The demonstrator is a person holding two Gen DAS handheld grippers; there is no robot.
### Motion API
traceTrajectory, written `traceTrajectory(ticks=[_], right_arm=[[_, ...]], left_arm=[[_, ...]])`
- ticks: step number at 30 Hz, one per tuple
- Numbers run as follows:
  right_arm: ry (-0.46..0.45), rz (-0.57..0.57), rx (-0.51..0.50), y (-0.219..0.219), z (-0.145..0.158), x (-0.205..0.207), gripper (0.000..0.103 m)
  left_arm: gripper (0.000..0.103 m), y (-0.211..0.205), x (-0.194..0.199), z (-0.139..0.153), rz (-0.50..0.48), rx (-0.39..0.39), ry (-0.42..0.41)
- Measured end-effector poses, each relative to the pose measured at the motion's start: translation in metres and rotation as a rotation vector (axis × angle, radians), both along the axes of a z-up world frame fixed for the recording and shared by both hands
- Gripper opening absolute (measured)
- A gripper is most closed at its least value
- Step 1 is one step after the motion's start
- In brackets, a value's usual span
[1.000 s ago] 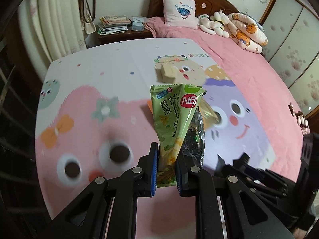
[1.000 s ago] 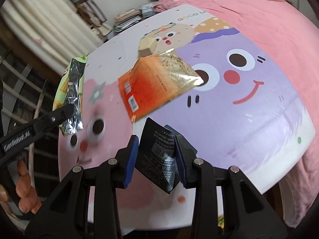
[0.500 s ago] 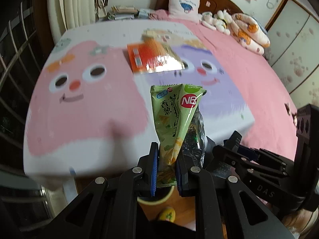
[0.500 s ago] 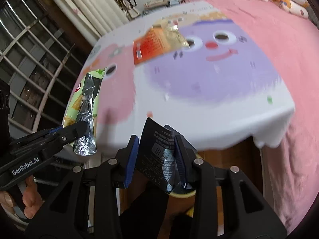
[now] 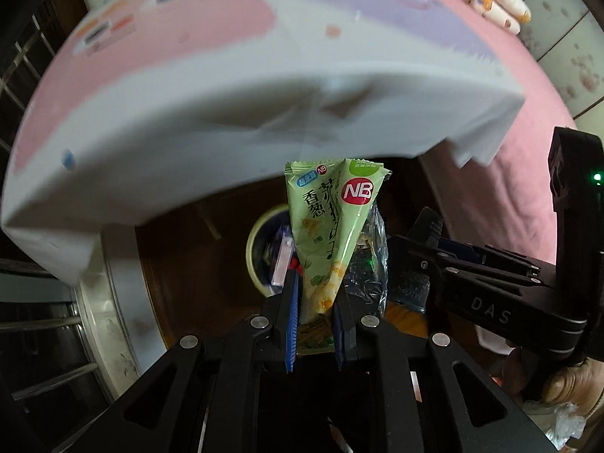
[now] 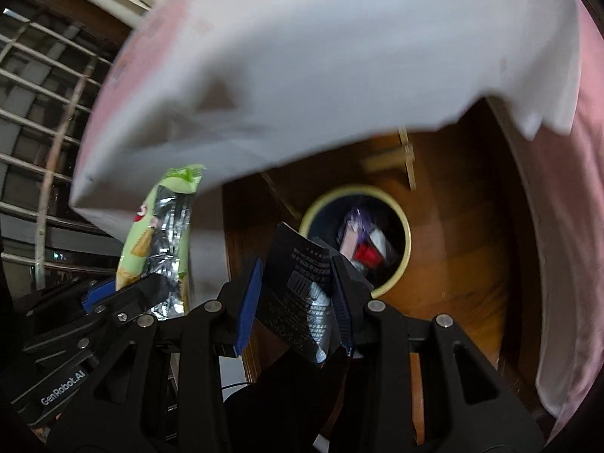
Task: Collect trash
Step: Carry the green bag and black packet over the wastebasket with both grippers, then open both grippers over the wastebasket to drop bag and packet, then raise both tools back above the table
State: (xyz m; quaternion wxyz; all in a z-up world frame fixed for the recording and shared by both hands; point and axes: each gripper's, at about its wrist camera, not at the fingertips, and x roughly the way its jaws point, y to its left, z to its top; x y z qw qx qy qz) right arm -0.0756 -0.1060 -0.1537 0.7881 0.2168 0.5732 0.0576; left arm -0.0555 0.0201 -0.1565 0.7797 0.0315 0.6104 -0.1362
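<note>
In the left wrist view, a table under a cartoon-printed cloth [image 5: 188, 87] fills the upper part, and below its edge you see a dark wooden floor [image 5: 181, 249] with a round trash bin [image 5: 253, 249] that has a pale yellow rim. Your left gripper [image 5: 315, 324] is clamped tight on the lower end of a green snack wrapper [image 5: 328, 234], which stands up in front of the bin's opening and hides most of it. The risk here, I think, is the release: the wrapper is light and long, so if you let go while it is beside the rim and not over the opening, it can fall on the floor.

In the right wrist view, the same cloth [image 6: 339, 56] hangs above, and the bin [image 6: 400, 226] on the floor already holds some packets. Your right gripper [image 6: 296, 302] pinches a black foil packet [image 6: 298, 294], its jaws narrow around it. The left gripper [image 6: 124, 294] with the green wrapper [image 6: 158, 234] is close on the left side. Both tools go to one small opening, so they may collide, or one wrapper may knock the other away from the bin.
</note>
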Motion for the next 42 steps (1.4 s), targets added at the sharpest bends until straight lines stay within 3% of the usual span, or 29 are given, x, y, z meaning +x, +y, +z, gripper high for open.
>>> traceTrajectory(ticks=[4, 12, 15, 22, 27, 30, 34, 42], right_arm=[[0.065, -0.030, -0.001, -0.006, -0.059, -0.002, 0.033], [0.107, -0.080, -0.018, -0.019, -0.147, 0.007, 0.033], [0.107, -0.085, -0.030, -0.019, -0.173, 0.018, 0.034], [0.125, -0.101, -0.052, -0.018, -0.223, 0.035, 0.034], [0.142, -0.113, -0.055, -0.011, -0.241, 0.042, 0.037], [0.150, -0.121, -0.047, -0.005, -0.249, 0.047, 0.042], [0.144, -0.140, -0.026, 0.002, -0.249, 0.055, 0.055], [0.145, -0.142, -0.069, 0.013, -0.214, 0.059, 0.061]], left_arm=[[0.015, -0.008, -0.001, -0.046, -0.009, 0.013, 0.040], [0.016, -0.028, 0.023, -0.149, -0.025, 0.020, 0.077], [0.027, -0.038, 0.032, -0.175, -0.030, 0.042, 0.058], [0.061, -0.047, 0.042, -0.219, -0.039, 0.068, 0.051], [0.079, -0.032, 0.046, -0.225, -0.010, 0.075, 0.052], [0.081, -0.007, 0.050, -0.224, -0.007, 0.081, 0.038], [0.085, 0.019, 0.055, -0.222, 0.002, 0.088, 0.012], [0.089, 0.050, 0.049, -0.170, 0.059, 0.078, -0.038]])
